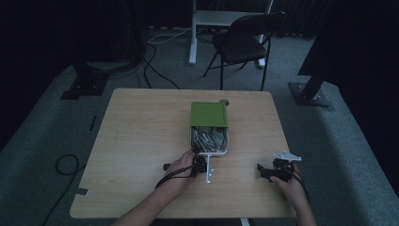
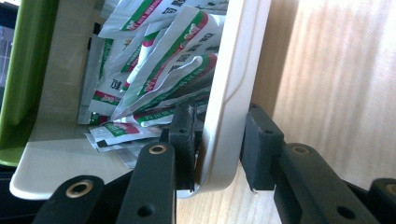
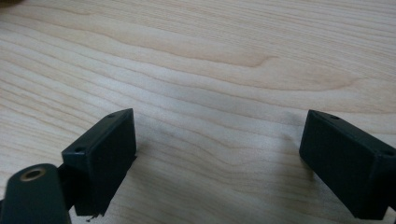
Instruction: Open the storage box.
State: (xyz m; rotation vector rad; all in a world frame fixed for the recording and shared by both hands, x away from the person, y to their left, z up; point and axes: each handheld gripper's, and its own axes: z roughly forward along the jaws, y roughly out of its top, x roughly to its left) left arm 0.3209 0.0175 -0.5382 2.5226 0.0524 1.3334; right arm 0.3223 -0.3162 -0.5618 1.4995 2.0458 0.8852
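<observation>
A white box [image 1: 210, 153] full of sachets [image 1: 209, 138] stands mid-table, its green lid [image 1: 209, 114] covering the far half. My left gripper [image 1: 200, 162] is at the box's near left corner. In the left gripper view the left gripper [image 2: 222, 116] is shut on the box's white wall [image 2: 233, 60], one pad inside against the red-and-green printed sachets [image 2: 163, 56], the other pad outside. The green lid [image 2: 28, 70] shows at the left edge. My right gripper [image 1: 261, 170] rests near the table's front right, and in its own view the right gripper [image 3: 215, 140] stands open over bare wood [image 3: 210, 56].
A small round object [image 1: 224, 101] lies just behind the lid. Beyond the wooden table [image 1: 141, 127] stands a black folding chair [image 1: 244, 42], with cables on the grey carpet to the left.
</observation>
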